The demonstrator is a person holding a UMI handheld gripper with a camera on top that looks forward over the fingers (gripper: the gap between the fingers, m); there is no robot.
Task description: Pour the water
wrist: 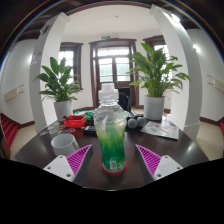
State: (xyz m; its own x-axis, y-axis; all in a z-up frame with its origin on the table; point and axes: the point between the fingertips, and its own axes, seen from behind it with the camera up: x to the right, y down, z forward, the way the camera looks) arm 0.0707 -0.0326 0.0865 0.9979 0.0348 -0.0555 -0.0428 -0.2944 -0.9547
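Gripper view: left to right on my dark round tabletop (110, 175), a white cup (64, 143), then the clear bottle (110, 135) standing between my wide-open tongs (112, 160), untouched. Two potted plants (155, 75) flank a door behind.

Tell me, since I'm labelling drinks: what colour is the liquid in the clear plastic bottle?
Green, in the lower part of the clear plastic bottle; the gripper view shows it between the open gripper's fingers.
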